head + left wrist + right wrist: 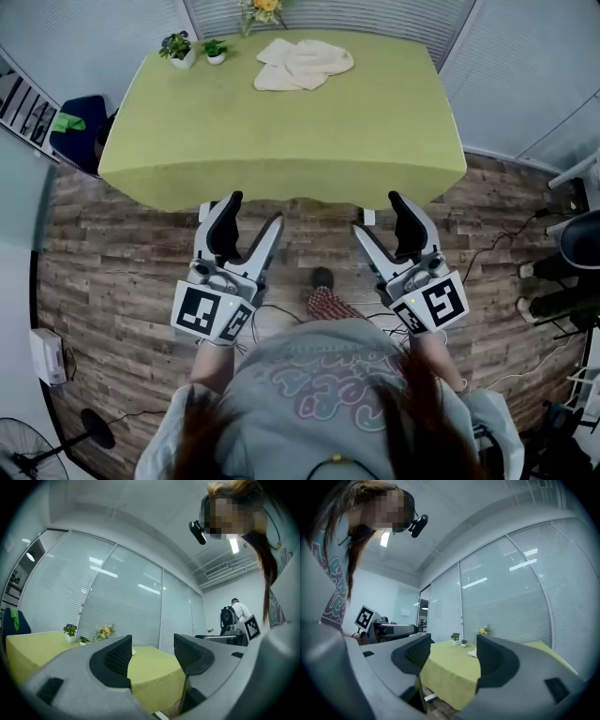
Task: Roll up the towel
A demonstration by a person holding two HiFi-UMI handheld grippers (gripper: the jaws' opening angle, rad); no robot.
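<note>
Cream towel (303, 64) lies crumpled at the far end of the green table (281, 141), well apart from the left gripper (255, 210) and right gripper (377, 214), both wide open and empty before the near edge, so this looks like the approach, and the next move calls for reaching across to spread it flat.

Bright, even indoor light; strong fisheye bend in all three views.

On the head view I get the green surface (281, 131) lit flat, hardly a shadow on it, and the floor (112, 253) curving away at the edges. On the left gripper view a ceiling strip light (233, 544) glares at 1 o'clock and pale streaks reflect off the glass wall (108, 573) at 10 o'clock. Black vignette fills the corners, and the left tongs (152, 648) look soft, too near the lens.
</note>
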